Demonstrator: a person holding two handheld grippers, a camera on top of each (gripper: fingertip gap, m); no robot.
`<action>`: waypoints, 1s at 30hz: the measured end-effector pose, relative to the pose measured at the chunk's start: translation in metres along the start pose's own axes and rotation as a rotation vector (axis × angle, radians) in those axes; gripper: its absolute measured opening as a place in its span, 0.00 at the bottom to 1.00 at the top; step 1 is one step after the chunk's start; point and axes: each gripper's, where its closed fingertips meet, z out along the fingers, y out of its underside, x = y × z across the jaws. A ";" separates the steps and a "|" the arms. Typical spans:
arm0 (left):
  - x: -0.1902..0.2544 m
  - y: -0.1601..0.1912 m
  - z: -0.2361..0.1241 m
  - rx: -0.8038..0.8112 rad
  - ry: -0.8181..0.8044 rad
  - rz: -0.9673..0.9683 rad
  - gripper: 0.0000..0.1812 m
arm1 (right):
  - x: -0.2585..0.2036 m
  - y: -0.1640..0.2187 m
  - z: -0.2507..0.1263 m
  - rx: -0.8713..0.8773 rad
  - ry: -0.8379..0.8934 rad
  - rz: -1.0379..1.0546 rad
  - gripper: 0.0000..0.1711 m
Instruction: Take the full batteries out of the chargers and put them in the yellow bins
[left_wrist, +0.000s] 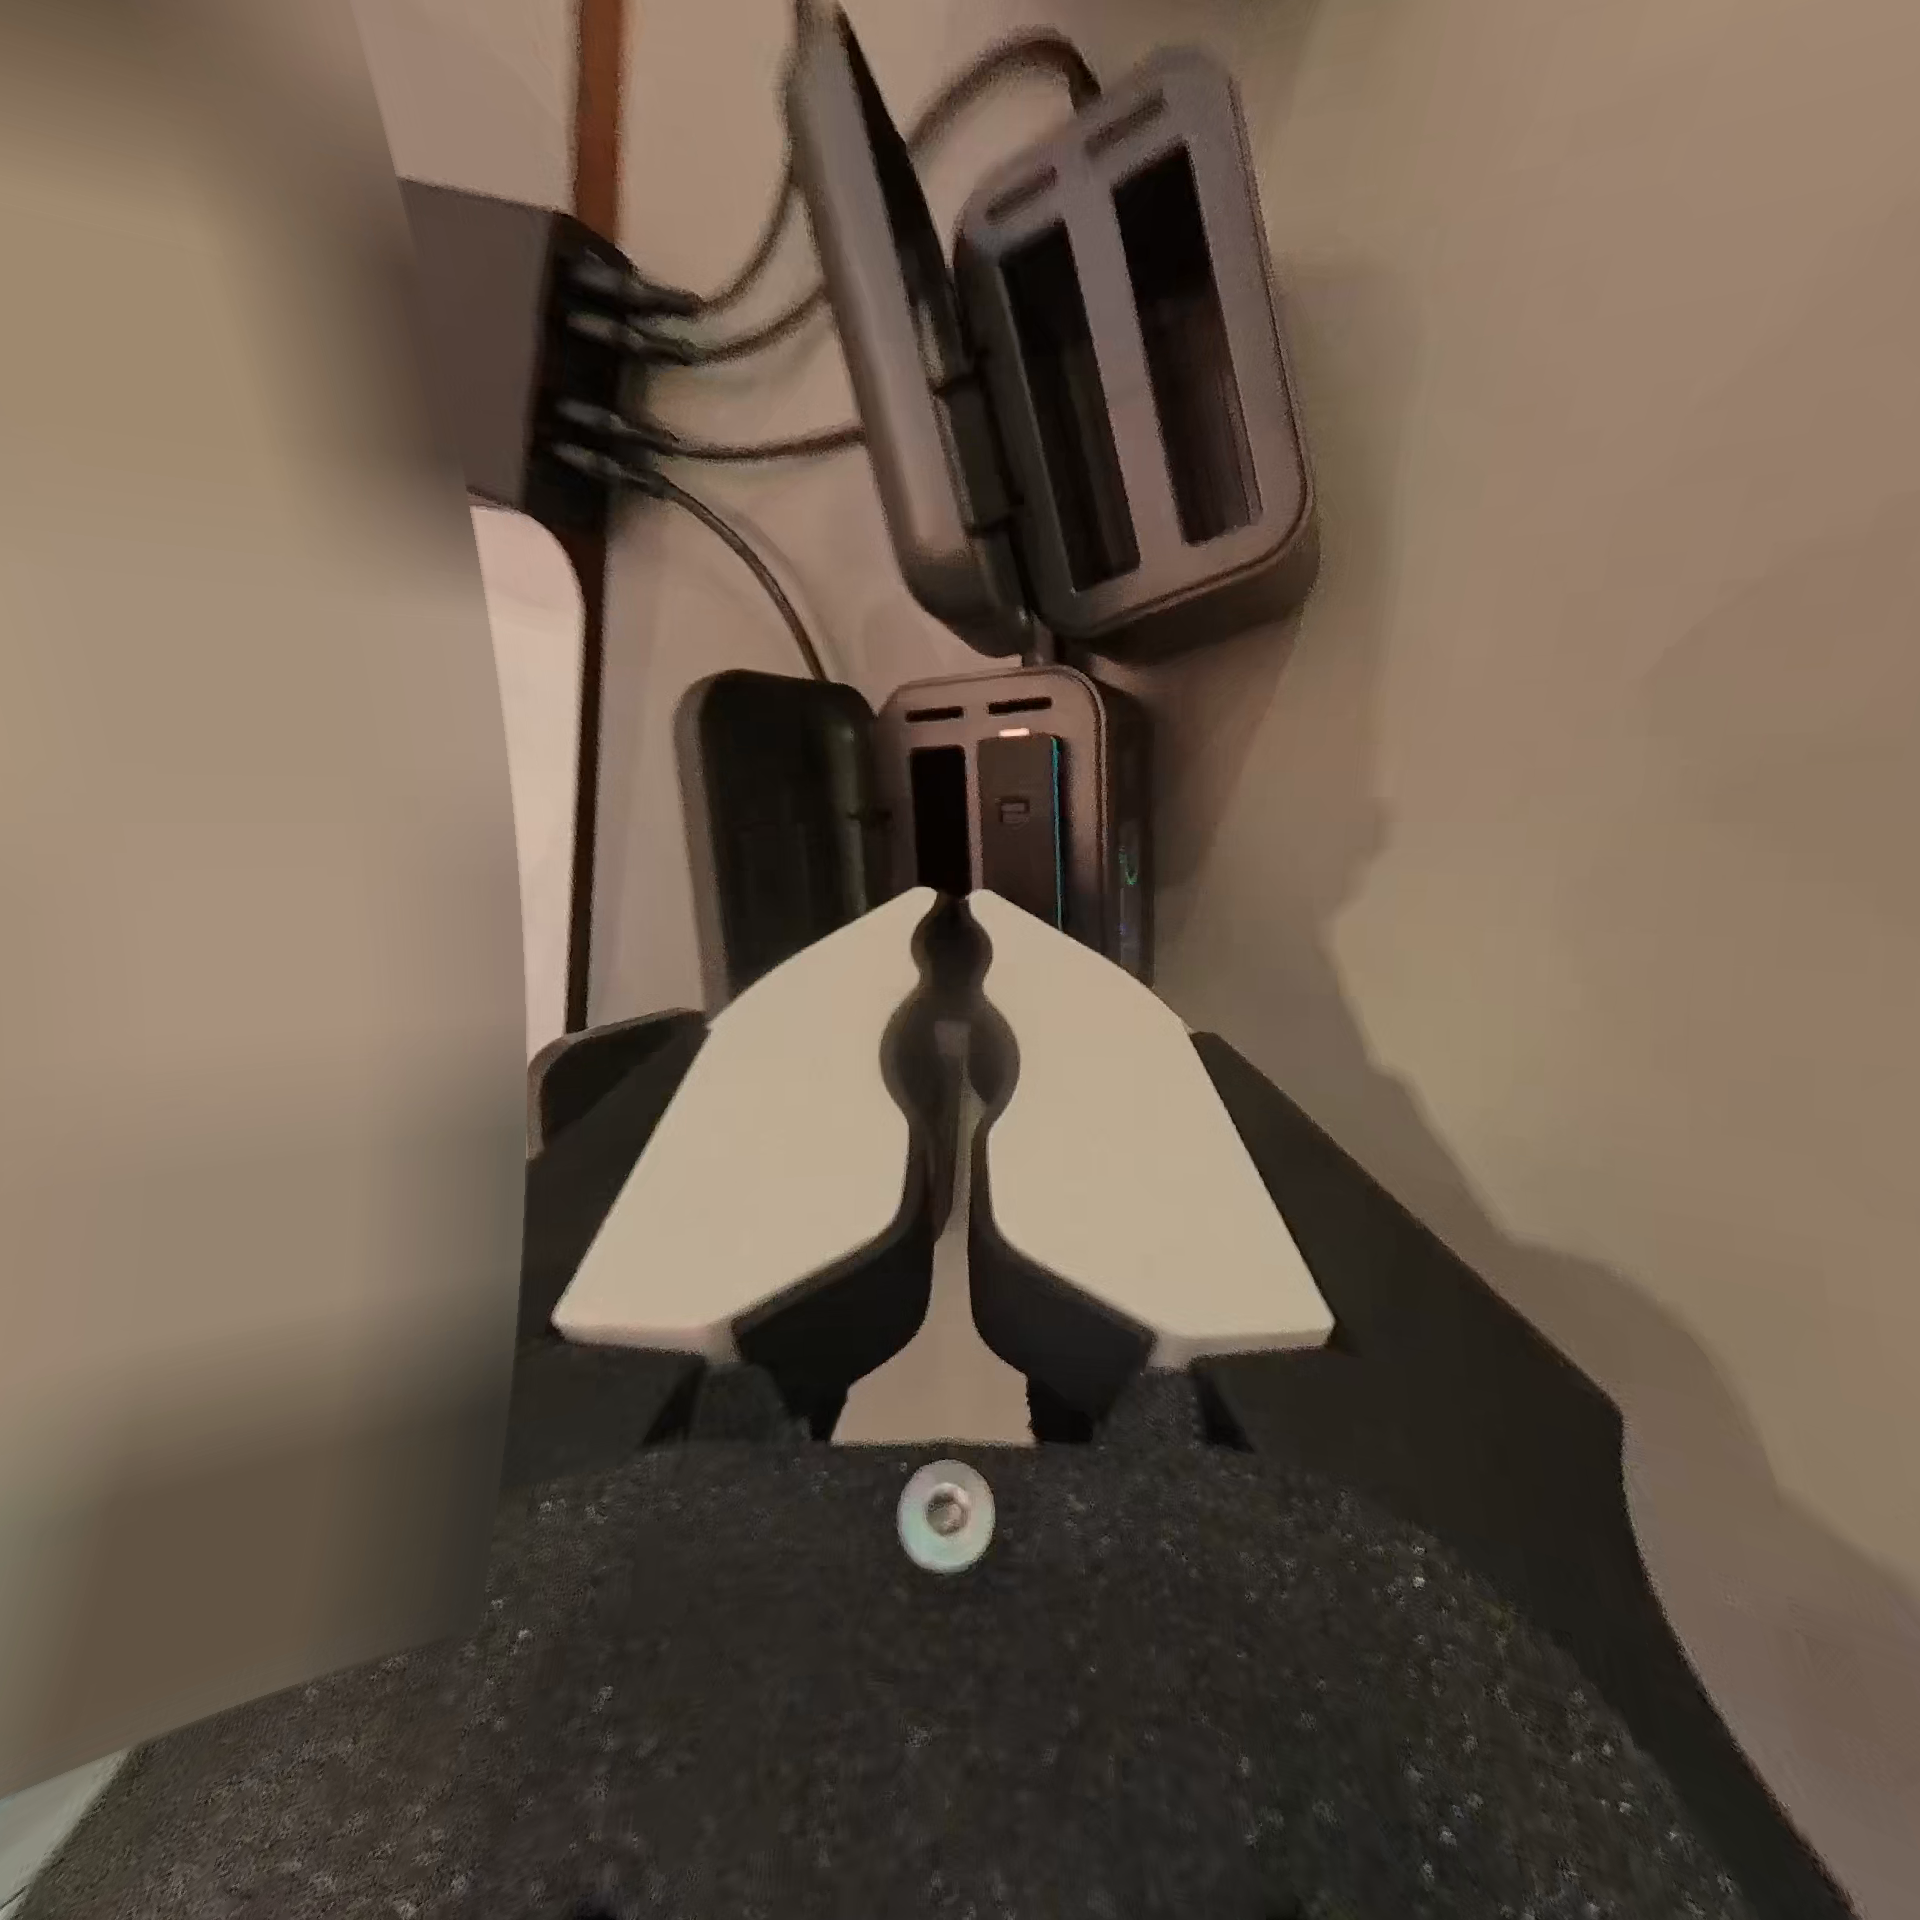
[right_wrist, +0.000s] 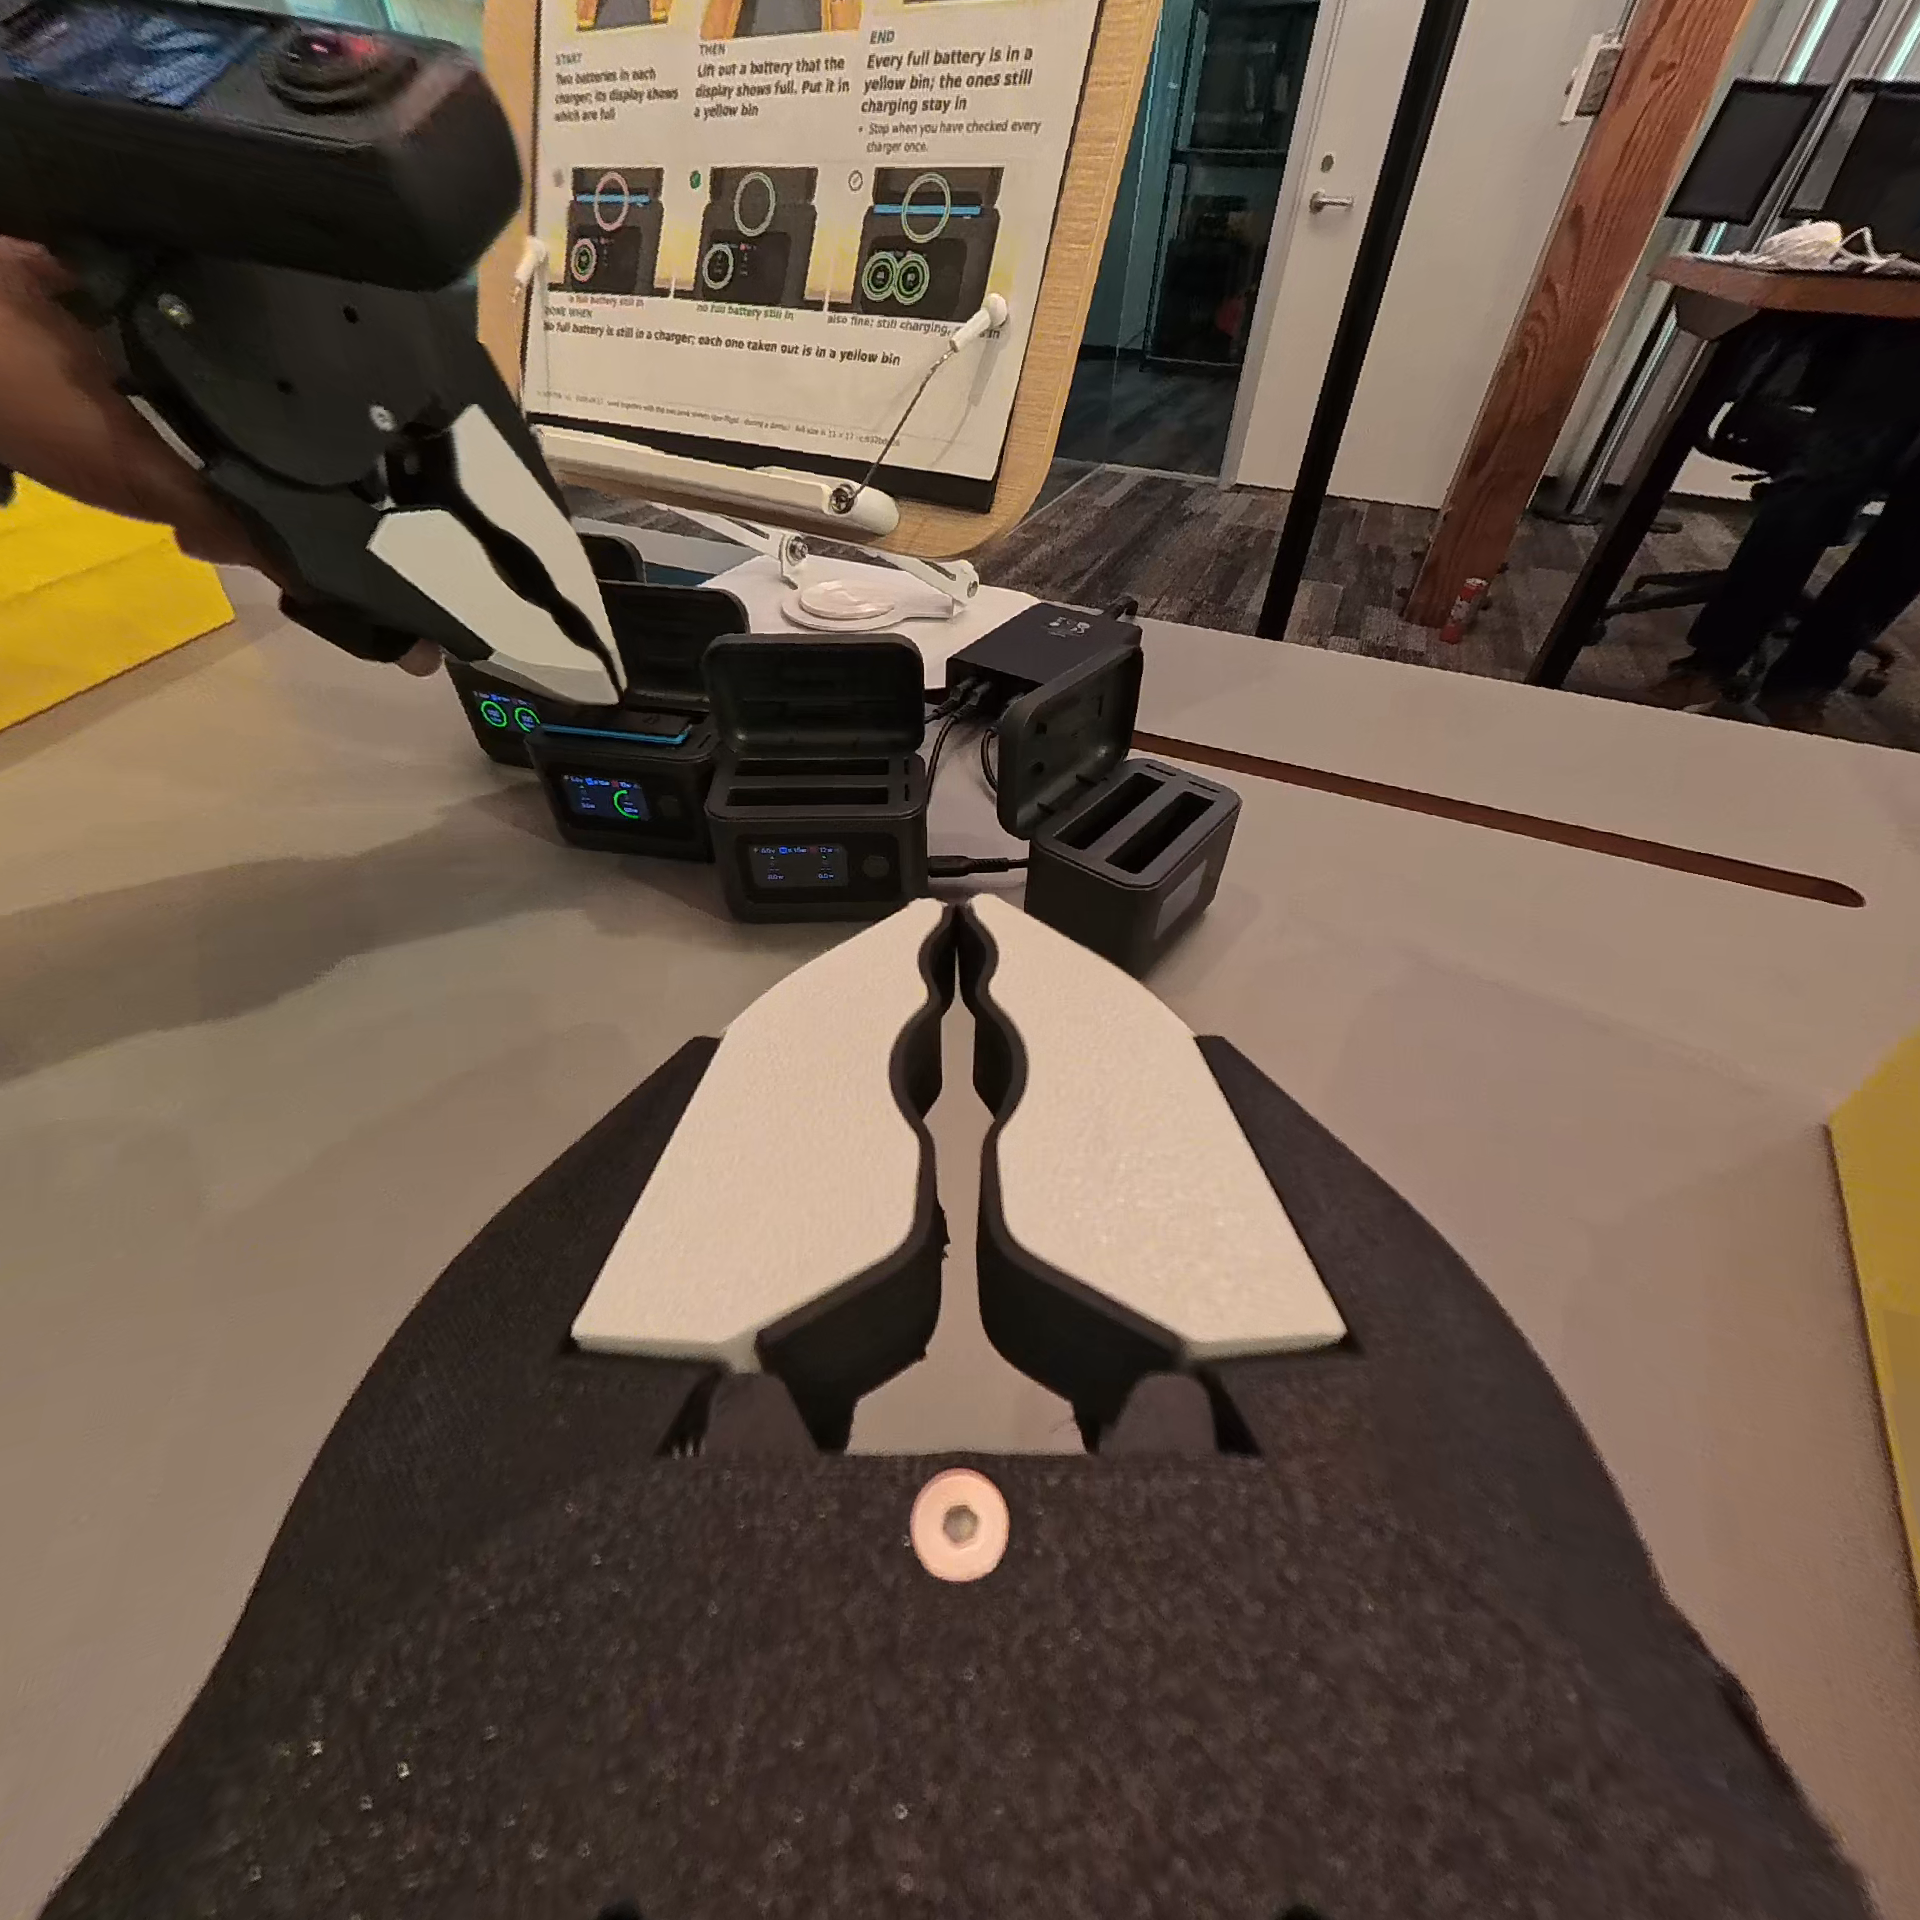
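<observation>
A battery (left_wrist: 1023, 821) is sitting in the right slot of an open charger (left_wrist: 997, 805) near the table's (right_wrist: 1455, 1039) far edge; the left slot is showing empty. The left gripper (left_wrist: 948, 896), fingers nearly closed and holding nothing, is pointing down over it. The right gripper (right_wrist: 954, 906) is hovering low, closed, empty. Yellow bins (right_wrist: 94, 582) are lying cut off at the table's sides.

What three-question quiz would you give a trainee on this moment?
1. True or false: the right gripper holds a battery.
2. The left gripper has its tips at: A) the charger with the blue strip; B) the power hub; C) a yellow bin.
3. In the left wrist view, how many slots of that charger are filled?

Key: 1 false, it is shut on nothing. 2 A. 3 one: a single battery, with the slot beside it empty.
</observation>
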 end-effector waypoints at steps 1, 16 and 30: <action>-0.002 -0.004 -0.008 0.060 -0.013 -0.035 0.00 | 0.000 -0.001 -0.001 0.003 0.001 0.001 0.00; -0.066 0.174 -0.208 0.130 -0.325 -0.500 0.17 | -0.013 -0.005 0.000 0.005 -0.031 -0.040 0.00; 0.052 0.309 -0.196 -0.288 -0.039 -0.356 0.20 | -0.023 0.010 0.008 -0.050 -0.064 -0.068 0.00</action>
